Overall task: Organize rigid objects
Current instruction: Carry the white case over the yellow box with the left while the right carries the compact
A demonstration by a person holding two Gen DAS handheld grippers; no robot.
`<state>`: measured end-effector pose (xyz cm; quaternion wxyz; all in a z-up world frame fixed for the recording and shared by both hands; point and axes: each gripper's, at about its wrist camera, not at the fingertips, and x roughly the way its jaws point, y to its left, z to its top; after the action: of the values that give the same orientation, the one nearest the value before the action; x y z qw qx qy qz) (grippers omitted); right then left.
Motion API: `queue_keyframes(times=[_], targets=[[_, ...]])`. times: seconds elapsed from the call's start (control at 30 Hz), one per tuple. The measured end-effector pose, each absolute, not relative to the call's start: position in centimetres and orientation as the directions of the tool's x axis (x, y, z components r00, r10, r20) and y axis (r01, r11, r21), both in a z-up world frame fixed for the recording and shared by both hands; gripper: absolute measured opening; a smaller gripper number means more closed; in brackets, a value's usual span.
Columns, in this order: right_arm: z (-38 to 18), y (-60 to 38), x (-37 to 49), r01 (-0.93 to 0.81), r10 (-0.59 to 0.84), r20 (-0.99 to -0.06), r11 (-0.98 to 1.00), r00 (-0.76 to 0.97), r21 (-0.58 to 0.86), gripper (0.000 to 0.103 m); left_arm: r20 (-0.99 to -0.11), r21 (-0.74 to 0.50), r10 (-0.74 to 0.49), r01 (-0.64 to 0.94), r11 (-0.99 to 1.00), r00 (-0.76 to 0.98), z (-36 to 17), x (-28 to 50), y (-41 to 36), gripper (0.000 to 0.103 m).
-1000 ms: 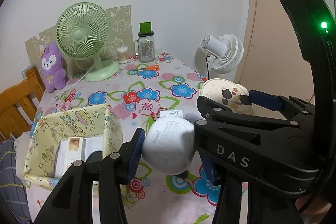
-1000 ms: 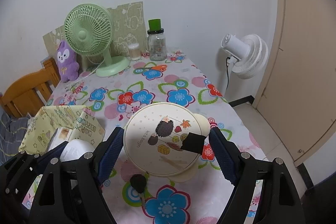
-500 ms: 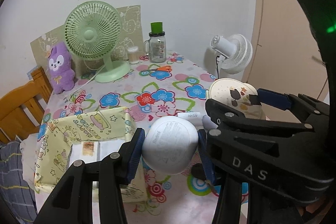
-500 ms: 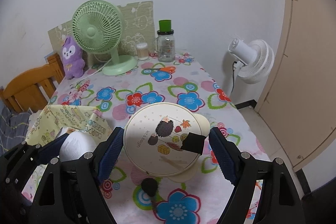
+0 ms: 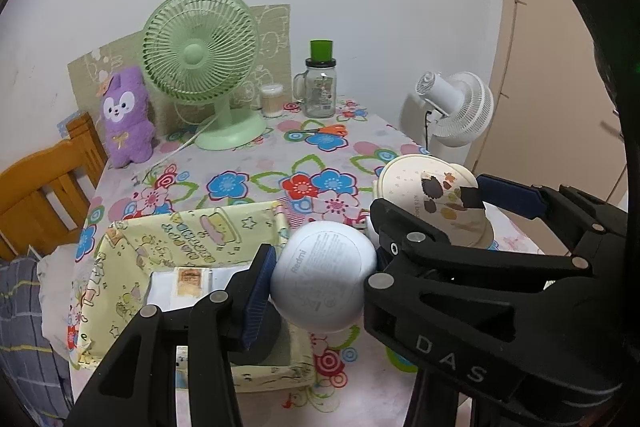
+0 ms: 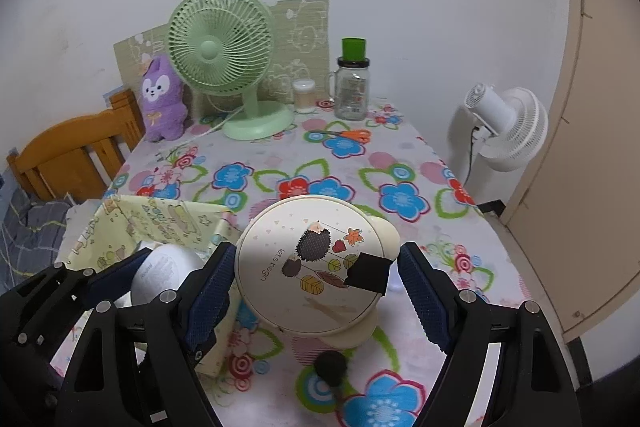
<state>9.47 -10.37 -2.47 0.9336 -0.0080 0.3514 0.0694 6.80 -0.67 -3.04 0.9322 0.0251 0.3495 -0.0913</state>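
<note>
Over the tabletop (image 6: 420,163), the right gripper (image 6: 316,267) is clamping its jaws across the wide, stiff, likely light case (image 6: 308,263) at its rim, while the left gripper (image 5: 324,275) is squeezing the smooth, slippery-looking charger (image 5: 324,275) above the box (image 5: 120,267).

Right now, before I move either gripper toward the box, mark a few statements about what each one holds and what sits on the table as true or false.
1. The left gripper is clamped on a white Redmi device. True.
2. The right gripper is empty. False: it holds a round hedgehog-print case.
3. The yellow box is empty. False: flat white packets lie inside.
4. Orange-handled scissors lie near the glass jar. True.
</note>
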Motion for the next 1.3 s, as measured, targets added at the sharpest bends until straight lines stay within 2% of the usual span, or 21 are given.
queue_keyframes(times=[0.57, 1.3], targets=[[-2.5, -4.8, 11.1, -0.229, 0.194, -0.653, 0.973, 0.732, 0.032, 0.083, -0.668, 0.004, -0.073, 0.102, 0.995, 0.741, -3.3, 7.9, 4.4, 0.052], [-4.6, 0.7, 13.6, -0.298, 0.236, -0.715, 0.954, 0.658, 0.041, 0.083, -0.721, 0.012, -0.026, 0.050, 0.999, 0.692, -5.4, 9.7, 9.0, 0.052]])
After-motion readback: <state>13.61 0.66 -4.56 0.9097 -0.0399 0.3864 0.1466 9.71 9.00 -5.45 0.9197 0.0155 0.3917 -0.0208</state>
